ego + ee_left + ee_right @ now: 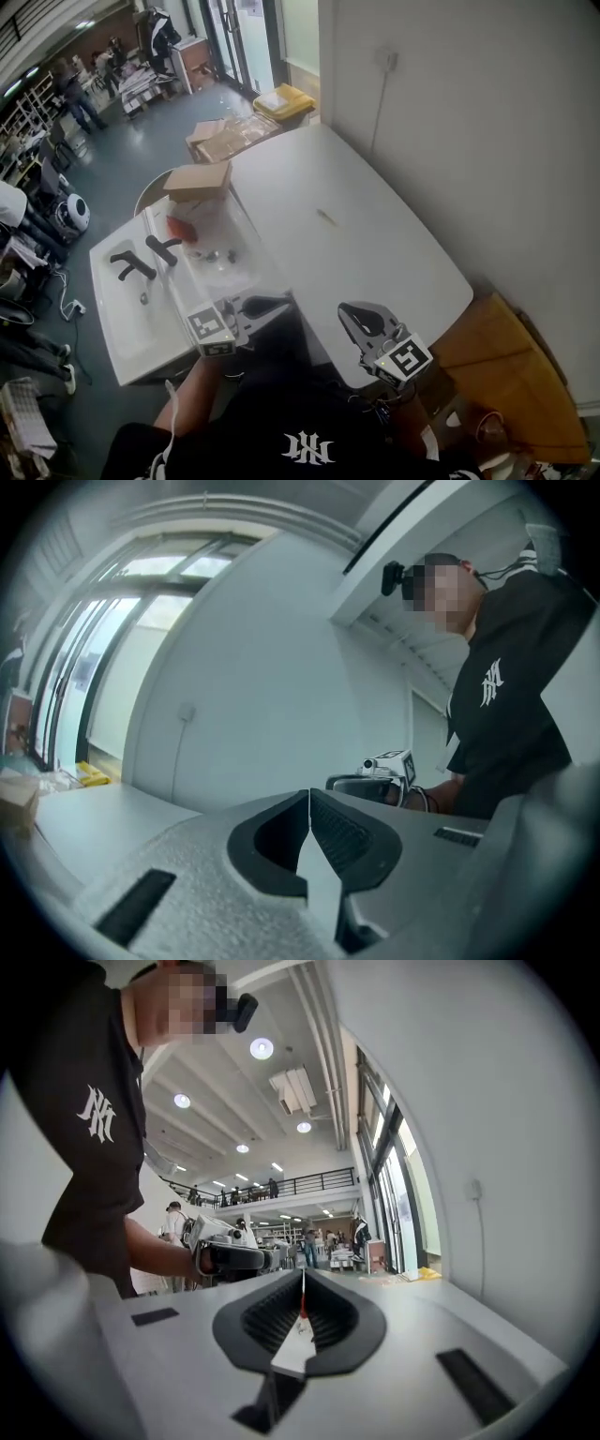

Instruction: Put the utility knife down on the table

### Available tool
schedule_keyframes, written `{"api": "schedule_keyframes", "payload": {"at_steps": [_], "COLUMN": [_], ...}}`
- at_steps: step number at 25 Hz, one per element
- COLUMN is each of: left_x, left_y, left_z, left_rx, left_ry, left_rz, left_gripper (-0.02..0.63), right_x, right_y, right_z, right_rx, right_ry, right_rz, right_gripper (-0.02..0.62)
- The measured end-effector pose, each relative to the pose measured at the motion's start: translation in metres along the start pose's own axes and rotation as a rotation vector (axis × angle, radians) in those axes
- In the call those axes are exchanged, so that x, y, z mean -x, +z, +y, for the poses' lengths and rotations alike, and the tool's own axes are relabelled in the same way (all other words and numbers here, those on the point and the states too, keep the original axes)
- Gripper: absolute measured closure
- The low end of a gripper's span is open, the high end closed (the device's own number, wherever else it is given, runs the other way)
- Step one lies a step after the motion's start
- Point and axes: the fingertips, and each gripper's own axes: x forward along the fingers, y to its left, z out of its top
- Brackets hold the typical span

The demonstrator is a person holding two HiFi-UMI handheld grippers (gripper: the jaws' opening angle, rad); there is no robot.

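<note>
Close to the person's body, the left gripper [270,305] and the right gripper [358,317] hang at the near edge of the white surface [394,253]. Each has its jaws pressed together on nothing. Farther out, well apart from both, the small yellowish utility knife [325,217] lies flat on the surface. Beyond it sits a cardboard box [199,180].

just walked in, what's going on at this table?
A person stands at the white table with a gripper in each hand. The left gripper and the right gripper are held low by the table's near edge, each with its jaws together and nothing between them. A small slim object, probably the utility knife, lies further out on the table, apart from both grippers. The knife looks already put down.
</note>
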Motion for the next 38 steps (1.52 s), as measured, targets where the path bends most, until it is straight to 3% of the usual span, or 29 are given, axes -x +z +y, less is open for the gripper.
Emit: {"api": "schedule_keyframes", "payload": {"at_steps": [4, 7, 12, 15, 18, 24, 32, 38], "left_x": [0.032, 0.055, 0.101, 0.133, 0.165, 0.202, 0.199, 0.187], "left_y": [0.026, 0.037, 0.047, 0.036, 0.021, 0.003, -0.003, -0.022], "left_z": [-0.021, -0.031, -0.033, -0.038, -0.04, -0.058, -0.142, -0.213], "left_rx": [-0.065, -0.078, -0.126, -0.1, -0.025, 0.047, -0.014, -0.02], "left_ry": [-0.052, -0.144, -0.283, -0.356, -0.387, -0.415, -0.431, -0.488], "left_rz": [-0.024, -0.066, -0.058, -0.052, -0.057, -0.041, -0.018, 0.059], "left_gripper": [0.598, 0.598, 0.6, 0.6, 0.6, 0.6, 0.6, 0.6], "right_x": [0.009, 0.004, -0.024, -0.032, -0.041, -0.033, 0.026, 0.084], "right_y": [0.014, 0.009, 0.028, 0.028, 0.022, 0.016, 0.011, -0.017], "right_z": [0.027, 0.047, 0.083, 0.114, 0.145, 0.205, 0.252, 0.293], "right_rx": [-0.01, 0.014, 0.044, 0.037, 0.021, 0.016, 0.034, -0.034], "right_ry": [-0.049, -0.142, -0.281, -0.351, -0.395, -0.42, -0.368, -0.378], "right_rz": [-0.062, -0.046, -0.076, -0.049, -0.013, 0.007, -0.062, -0.098], "right_gripper": [0.588, 0.588, 0.588, 0.588, 0.588, 0.588, 0.588, 0.588]}}
